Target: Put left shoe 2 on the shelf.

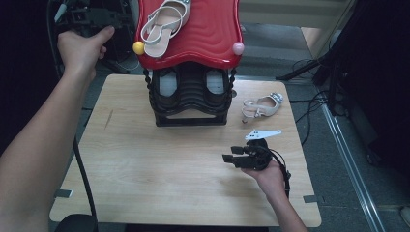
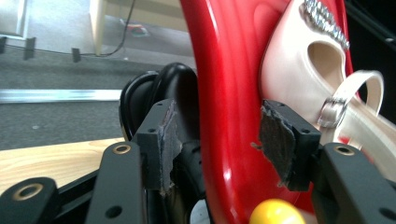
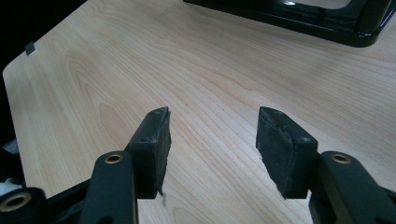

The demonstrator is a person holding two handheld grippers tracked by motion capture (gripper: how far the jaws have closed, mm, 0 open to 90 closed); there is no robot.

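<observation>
High view: sandal [image 1: 167, 21] is seen on red rack top [image 1: 212, 34]; second sandal [image 1: 261, 105] lies on surface [image 1: 169, 159]. Left gripper [image 2: 219, 140] and right gripper [image 3: 212, 149] are both released, nothing grasped. Sandal judged light, straps floppy; stiff sole edge is best gripped.

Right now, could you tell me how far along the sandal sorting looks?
Done: one sandal lies on the red top shelf. In hand: the open left gripper straddles that shelf's edge beside it, gripping nothing. Left: the second sandal sits on the table; the right gripper rests open.
</observation>
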